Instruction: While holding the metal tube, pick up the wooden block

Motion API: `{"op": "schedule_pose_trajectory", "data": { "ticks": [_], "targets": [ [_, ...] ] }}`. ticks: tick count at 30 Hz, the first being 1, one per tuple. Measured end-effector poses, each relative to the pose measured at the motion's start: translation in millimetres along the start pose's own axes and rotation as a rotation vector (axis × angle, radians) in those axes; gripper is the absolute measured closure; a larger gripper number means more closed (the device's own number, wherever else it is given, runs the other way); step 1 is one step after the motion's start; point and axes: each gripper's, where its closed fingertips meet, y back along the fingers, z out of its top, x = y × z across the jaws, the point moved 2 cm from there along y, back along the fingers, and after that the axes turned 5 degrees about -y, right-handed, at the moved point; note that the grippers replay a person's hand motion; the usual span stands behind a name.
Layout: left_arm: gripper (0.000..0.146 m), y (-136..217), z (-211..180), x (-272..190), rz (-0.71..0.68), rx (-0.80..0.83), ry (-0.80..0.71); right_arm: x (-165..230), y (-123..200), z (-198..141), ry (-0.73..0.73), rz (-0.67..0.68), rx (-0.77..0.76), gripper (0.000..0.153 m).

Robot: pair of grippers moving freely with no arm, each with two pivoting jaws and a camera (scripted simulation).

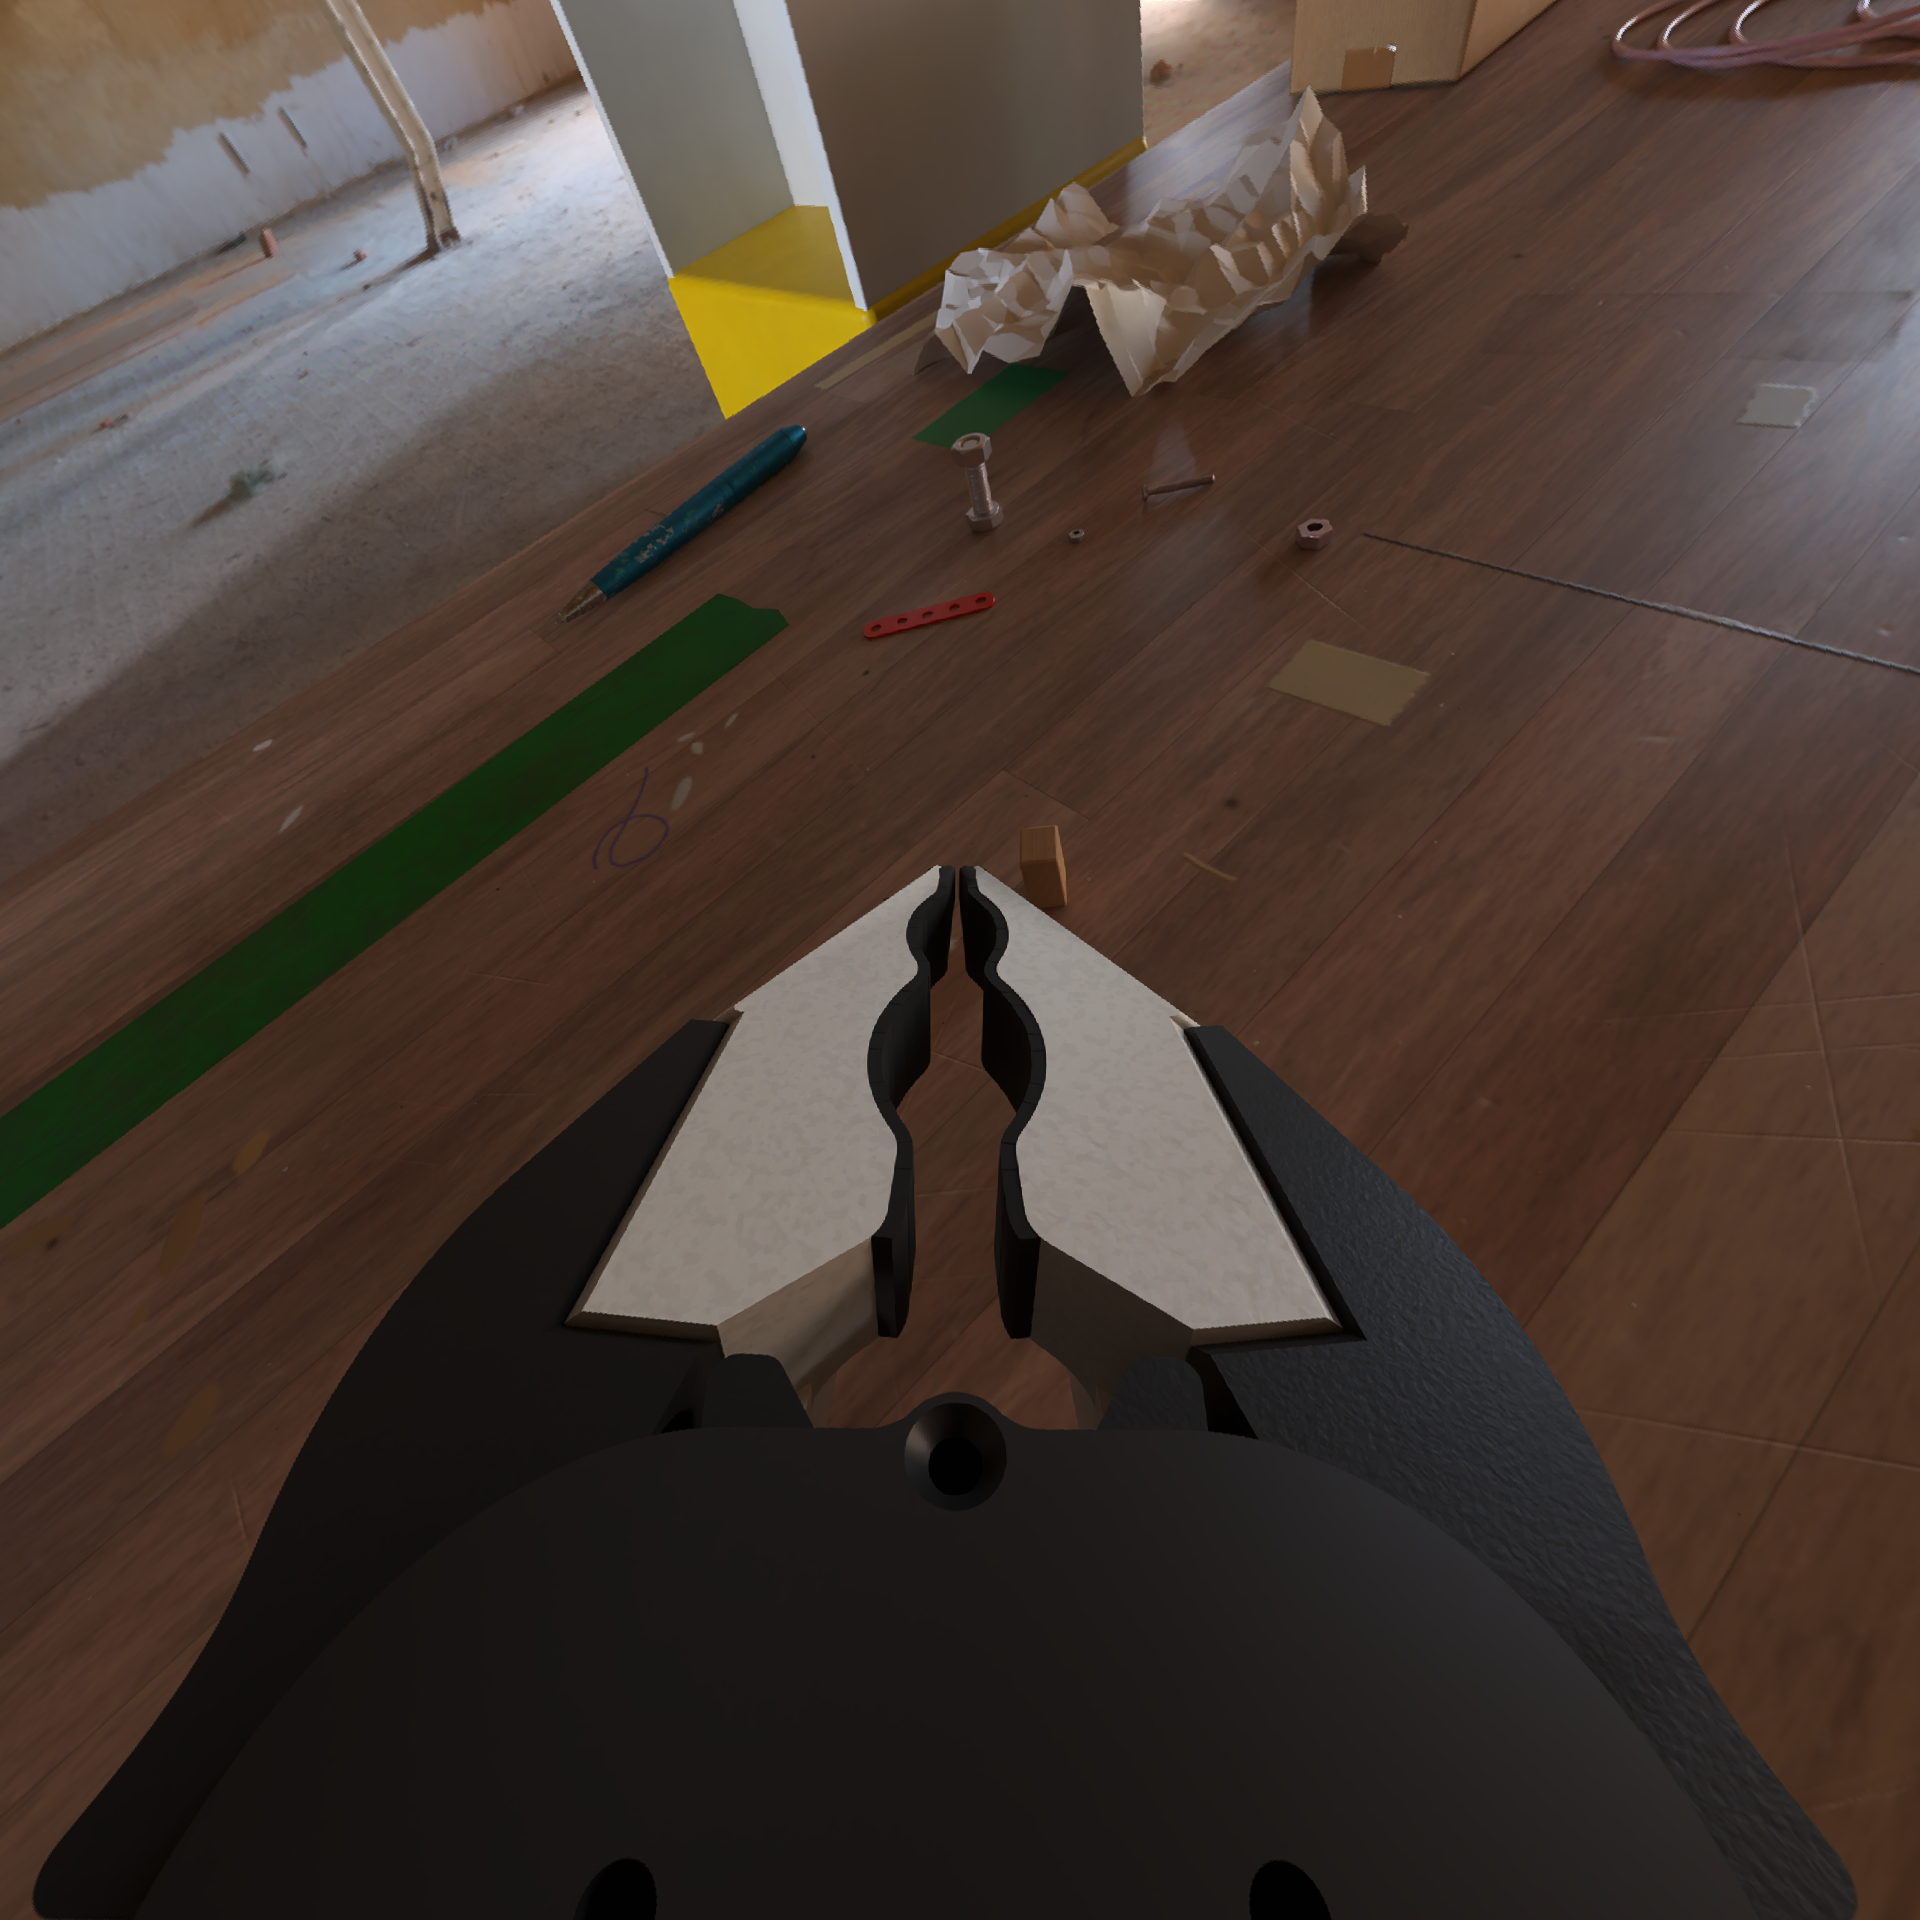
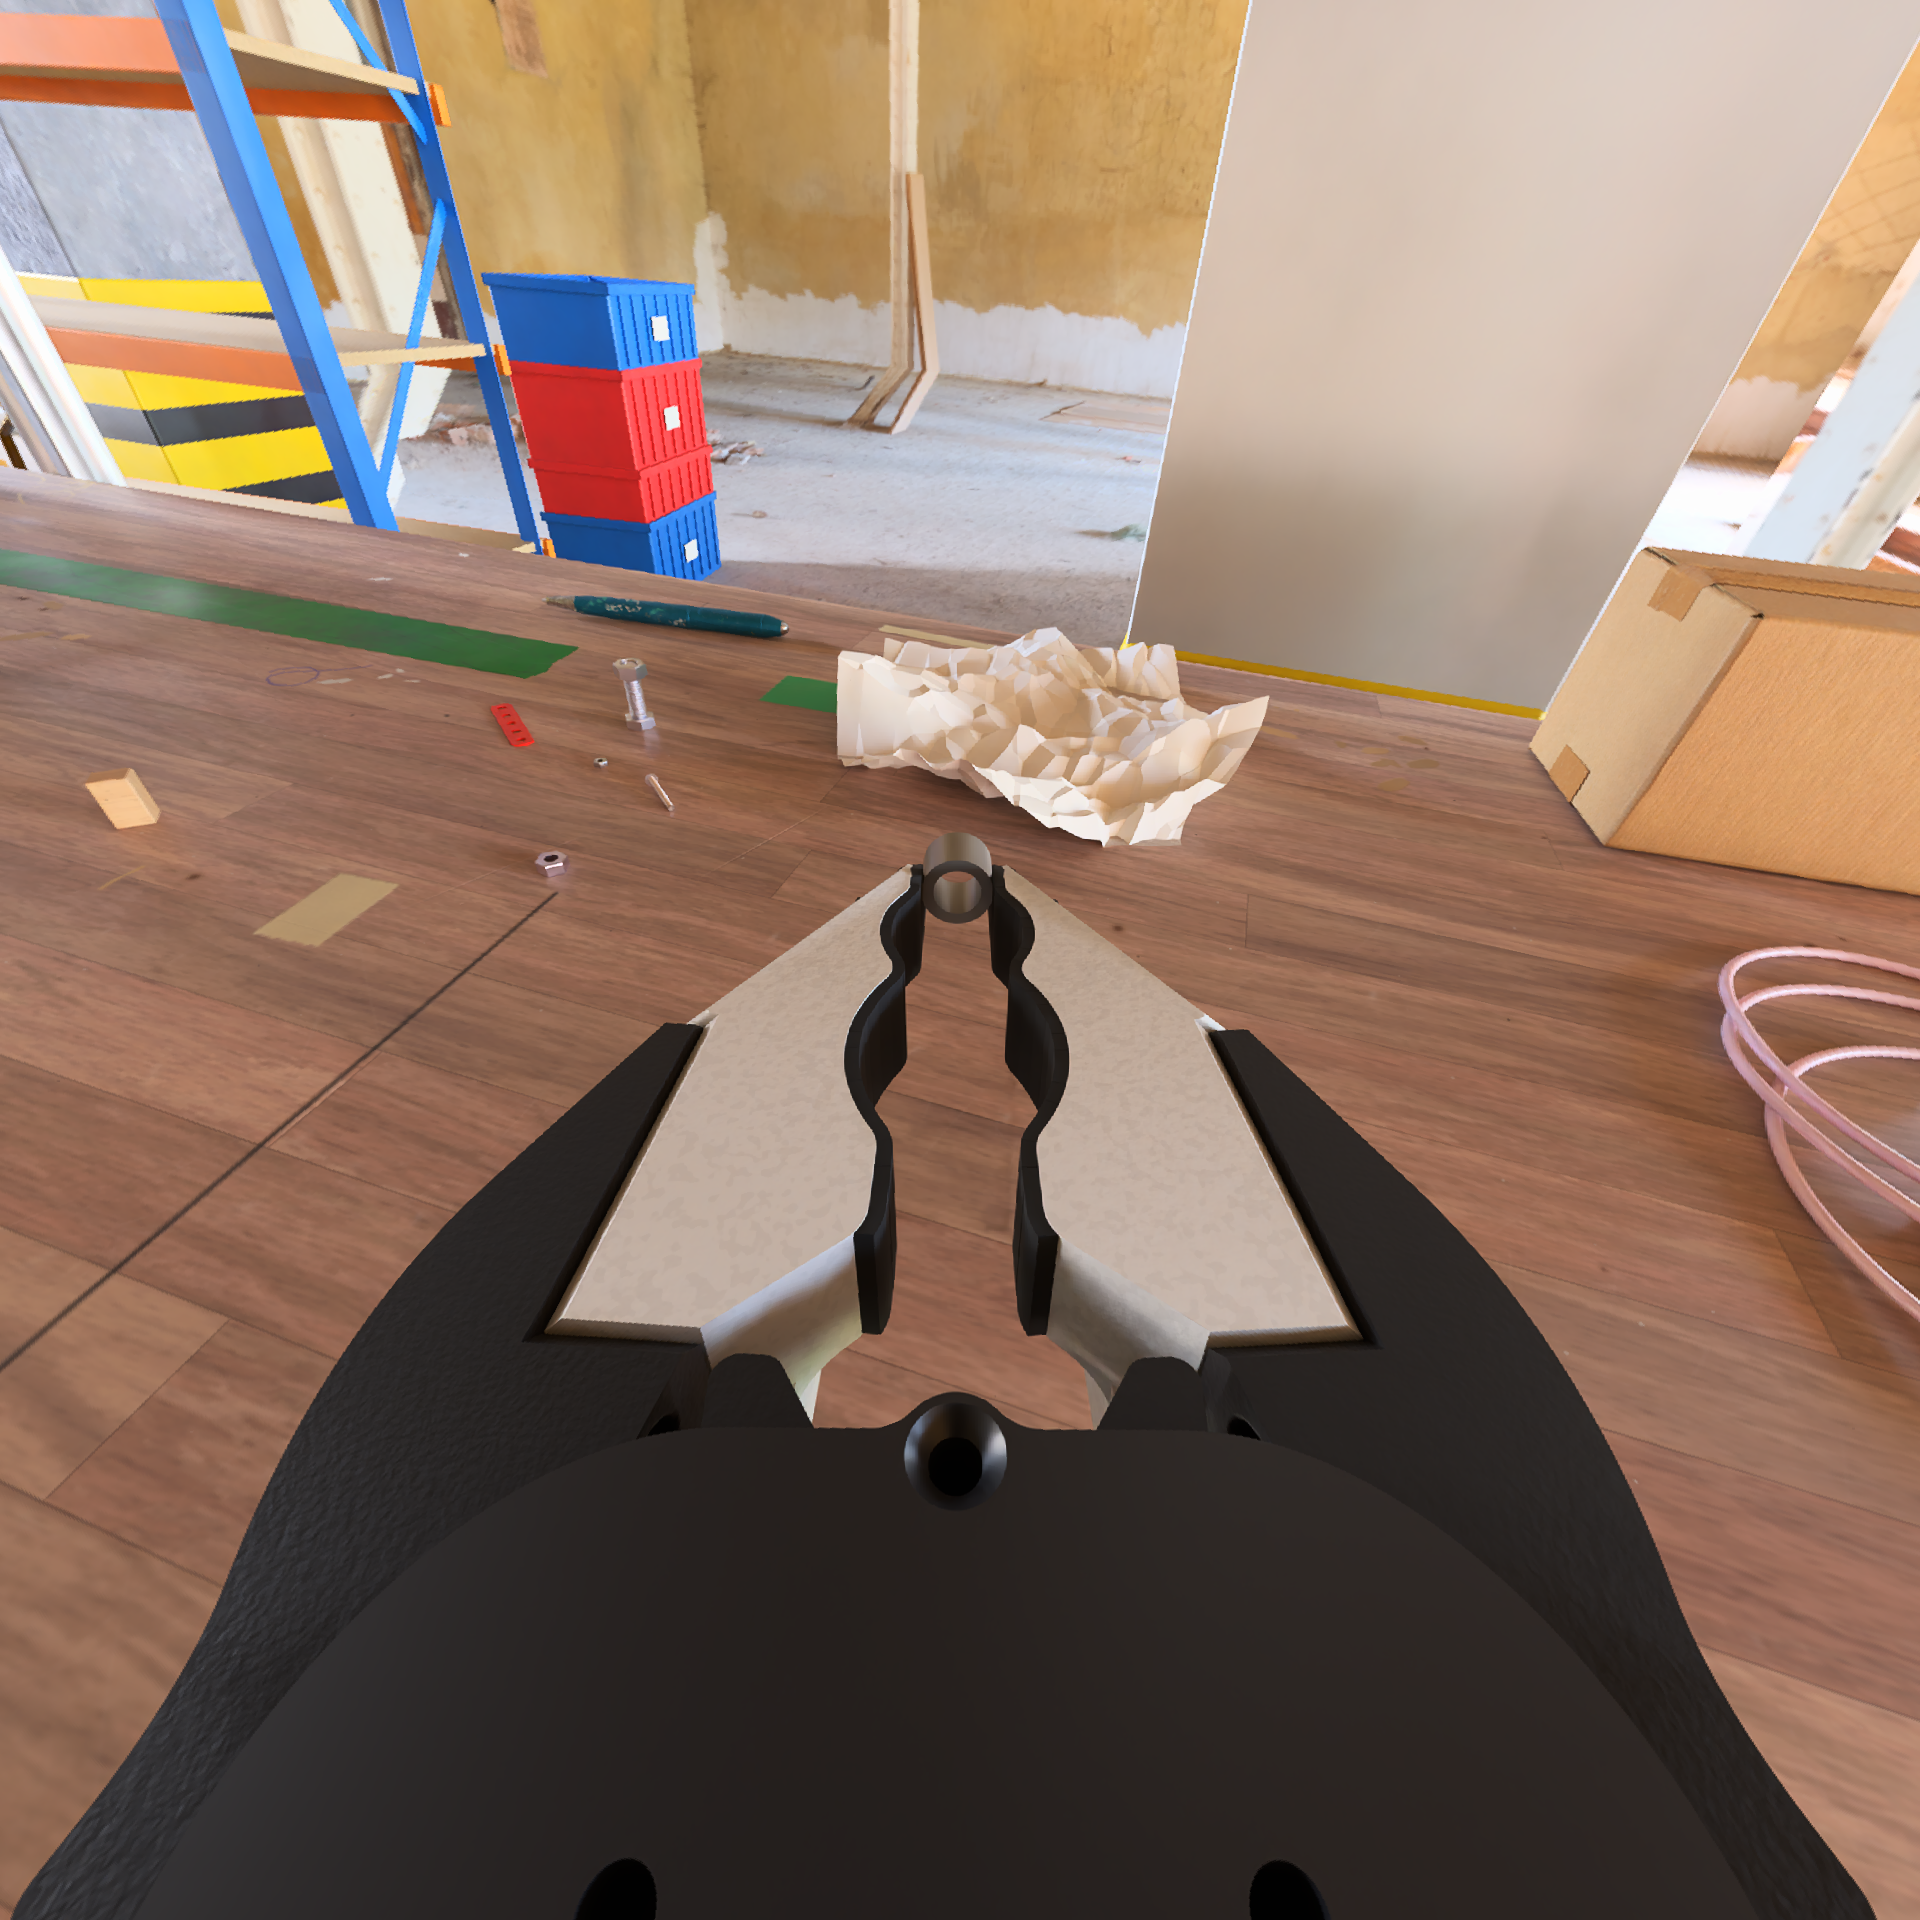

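Observation:
My right gripper (image 2: 957,891) is shut on a short grey metal tube (image 2: 956,881), held at the fingertips above the wooden table with its open end facing the camera. My left gripper (image 1: 956,883) is shut and empty, its tips just left of and in front of a small tan wooden block (image 1: 1044,864) that stands on the table. The block also shows in the right wrist view (image 2: 123,799), lying far left on the table.
On the table lie crumpled paper (image 1: 1164,270), a bolt (image 1: 977,480), a hex nut (image 1: 1313,533), a red perforated strip (image 1: 928,615), a teal pen (image 1: 698,517) and green tape (image 1: 395,883). A cardboard box (image 2: 1756,727) and pink cable coil (image 2: 1829,1091) sit right.

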Motion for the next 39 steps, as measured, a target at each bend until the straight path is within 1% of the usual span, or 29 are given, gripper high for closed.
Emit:
{"op": "schedule_pose_trajectory", "data": {
  "ticks": [39],
  "targets": [
    [0.145,-1.9,-1.3,-0.4,0.003,0.012,-0.008,1.0,-0.8,-1.1,0.011,0.0,0.009,0.141]
  ]
}}
